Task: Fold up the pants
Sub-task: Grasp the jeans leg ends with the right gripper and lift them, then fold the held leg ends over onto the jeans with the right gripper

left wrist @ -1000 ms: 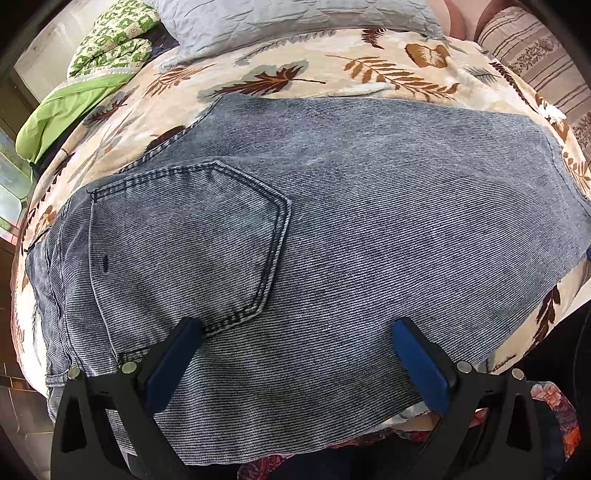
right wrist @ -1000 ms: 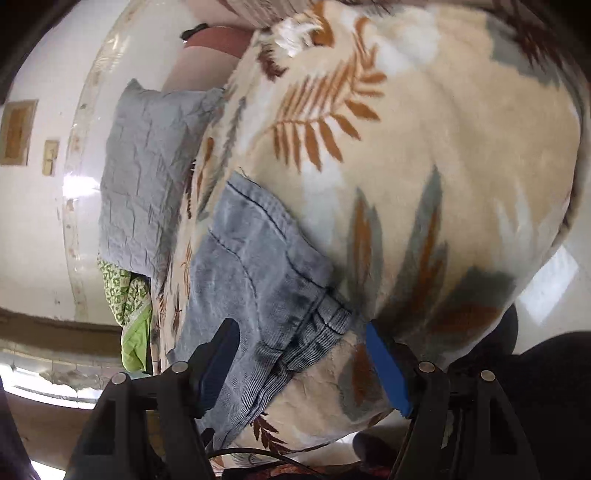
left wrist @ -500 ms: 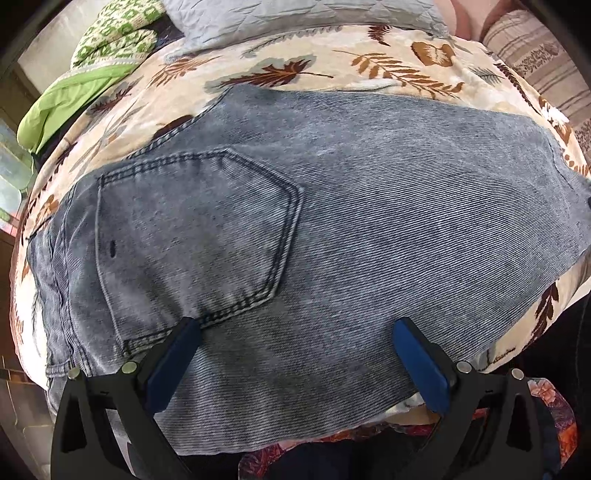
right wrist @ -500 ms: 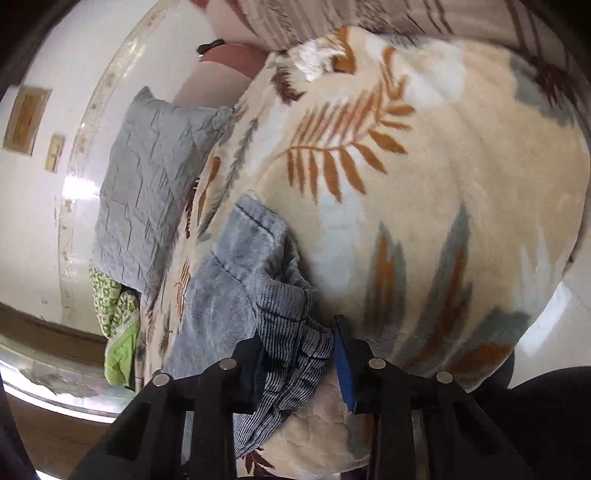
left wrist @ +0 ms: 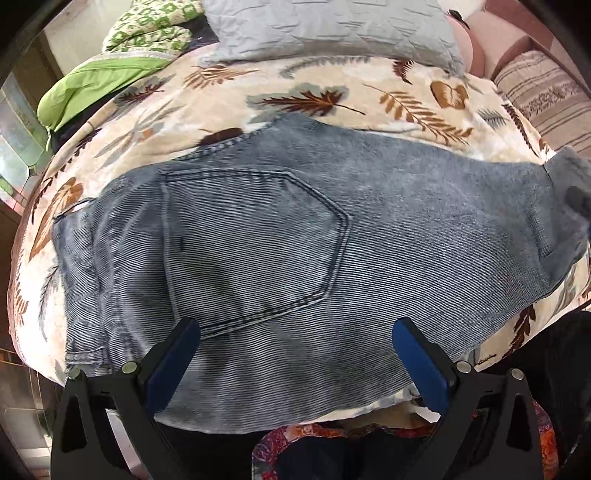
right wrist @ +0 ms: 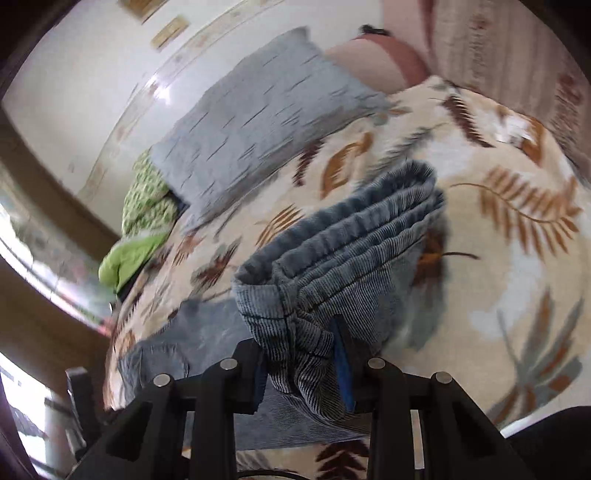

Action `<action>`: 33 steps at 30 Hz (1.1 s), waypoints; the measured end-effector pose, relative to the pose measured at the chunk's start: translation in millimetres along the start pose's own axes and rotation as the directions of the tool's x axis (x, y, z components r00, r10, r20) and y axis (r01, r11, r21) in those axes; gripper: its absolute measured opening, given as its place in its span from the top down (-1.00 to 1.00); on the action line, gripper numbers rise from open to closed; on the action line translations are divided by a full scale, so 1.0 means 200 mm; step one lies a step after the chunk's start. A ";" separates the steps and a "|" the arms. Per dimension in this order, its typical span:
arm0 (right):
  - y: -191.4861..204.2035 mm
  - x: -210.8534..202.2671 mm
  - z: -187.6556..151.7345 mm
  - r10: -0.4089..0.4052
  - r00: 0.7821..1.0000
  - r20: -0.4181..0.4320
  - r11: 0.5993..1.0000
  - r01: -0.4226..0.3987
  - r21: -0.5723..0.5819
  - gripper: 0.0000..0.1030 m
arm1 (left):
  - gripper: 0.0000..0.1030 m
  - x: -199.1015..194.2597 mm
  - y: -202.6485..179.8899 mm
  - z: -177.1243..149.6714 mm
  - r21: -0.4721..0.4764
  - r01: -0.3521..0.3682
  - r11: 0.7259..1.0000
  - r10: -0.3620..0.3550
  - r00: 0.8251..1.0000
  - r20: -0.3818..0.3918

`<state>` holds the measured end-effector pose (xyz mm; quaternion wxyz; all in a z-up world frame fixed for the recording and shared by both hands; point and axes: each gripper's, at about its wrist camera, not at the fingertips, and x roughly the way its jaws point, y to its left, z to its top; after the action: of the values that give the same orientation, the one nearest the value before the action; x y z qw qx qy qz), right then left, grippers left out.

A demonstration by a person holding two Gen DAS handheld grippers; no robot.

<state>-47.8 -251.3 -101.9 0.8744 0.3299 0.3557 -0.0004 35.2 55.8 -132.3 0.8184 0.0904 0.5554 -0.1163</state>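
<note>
Grey-blue denim pants (left wrist: 388,236) lie folded across a leaf-print blanket (left wrist: 317,88), back pocket (left wrist: 255,243) facing up. My left gripper (left wrist: 295,362) hovers open above their near edge, nothing between its blue pads. At the far right of the left wrist view the leg end (left wrist: 569,173) is lifted and bunched. In the right wrist view my right gripper (right wrist: 301,365) is shut on that bunched leg hem (right wrist: 332,273), which hangs raised above the blanket (right wrist: 517,229); the rest of the pants (right wrist: 207,332) trails down to the left.
A grey quilted pillow (left wrist: 332,29) and a green cloth (left wrist: 110,74) lie at the bed's far side, with a striped cushion (left wrist: 543,88) at the right. The pillow (right wrist: 258,118) and a white wall (right wrist: 74,74) show behind the raised hem. The bed's near edge drops off below the pants.
My right gripper closed on the leg hem, then lifted it off the blanket while rolling. The left gripper rose and drew back slightly, staying open.
</note>
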 end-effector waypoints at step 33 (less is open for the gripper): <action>0.25 0.54 0.09 0.061 0.982 -0.180 0.957 -0.109 -0.269 0.16 | -1.00 0.06 -0.37 0.12 0.120 -0.056 0.991 0.054 0.998 0.017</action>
<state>55.1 -196.4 -130.6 0.8777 0.2178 0.4108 0.1156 39.7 -22.1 -136.4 0.8183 0.1538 0.5389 -0.1277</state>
